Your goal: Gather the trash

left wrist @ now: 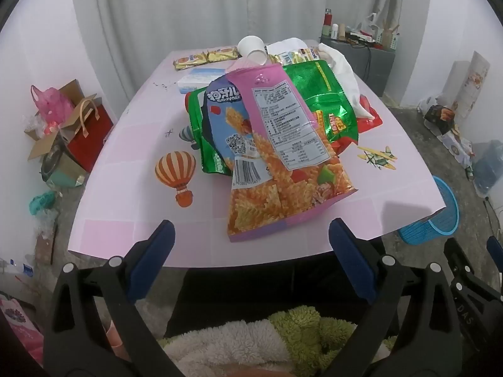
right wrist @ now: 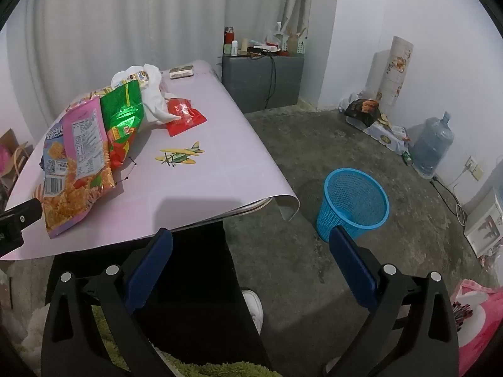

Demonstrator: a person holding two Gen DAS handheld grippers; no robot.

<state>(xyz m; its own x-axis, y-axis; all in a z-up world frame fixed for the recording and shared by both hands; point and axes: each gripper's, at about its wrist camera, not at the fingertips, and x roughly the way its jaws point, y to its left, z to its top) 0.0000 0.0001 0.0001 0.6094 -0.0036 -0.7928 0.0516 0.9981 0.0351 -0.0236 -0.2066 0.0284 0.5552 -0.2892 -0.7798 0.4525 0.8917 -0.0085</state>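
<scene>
Near the table's [left wrist: 103,207] front edge sits the pink snack bag [left wrist: 276,163], long axis running away from the left gripper [left wrist: 251,251], so lefty's clearly closer. Both it and the right gripper [right wrist: 251,251] are spread wide, holding nothing. Blue bin [right wrist: 353,204] waits off the right corner.

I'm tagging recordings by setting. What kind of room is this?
Probably a lived-in spare or storage room: bare concrete floor, a water jug against the wall, snack bags on the table.
</scene>
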